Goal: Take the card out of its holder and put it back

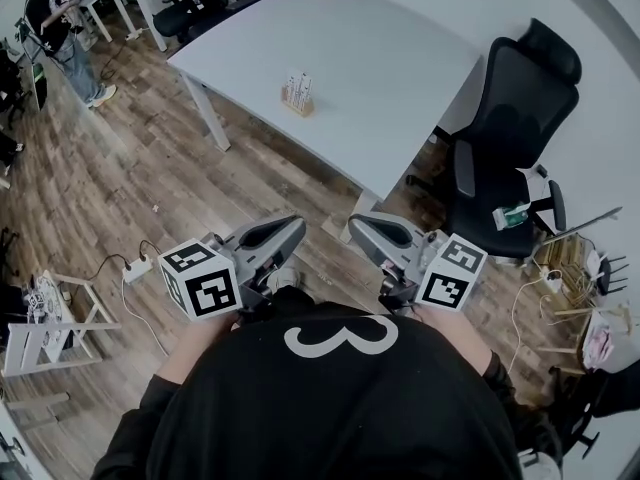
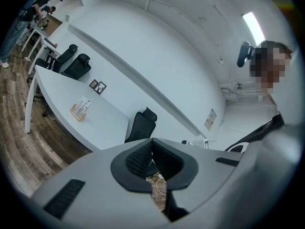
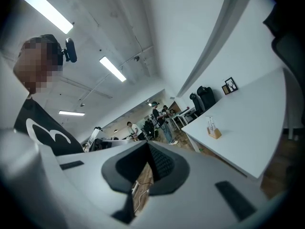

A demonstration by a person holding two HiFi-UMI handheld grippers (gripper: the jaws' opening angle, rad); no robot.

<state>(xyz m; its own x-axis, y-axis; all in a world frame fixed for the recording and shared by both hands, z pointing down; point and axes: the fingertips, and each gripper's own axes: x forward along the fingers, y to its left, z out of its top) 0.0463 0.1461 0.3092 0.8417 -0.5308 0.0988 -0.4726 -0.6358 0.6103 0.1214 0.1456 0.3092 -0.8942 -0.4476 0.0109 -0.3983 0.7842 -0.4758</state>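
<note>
Card holder [image 1: 297, 96] well beyond shut jaws

**Bright, even overhead light; strong fisheye bending**

The room is lit brightly and evenly from the ceiling. A tube light [image 3: 47, 11] is seen high above and behind the right fingers [image 3: 162, 165]. Another tube light [image 2: 253, 28] is seen up and to the right of the left fingers [image 2: 138, 159], and a slight bloom is shown around each. The table [image 1: 380, 68] ahead of the fingers is rendered almost white. The floor [image 1: 120, 188] under its near edge is only softly shadowed. The ribbed pads are left dark and a little soft. Straight lines are bent strongly toward the edges, and the corners of both gripper views are blacked out.
</note>
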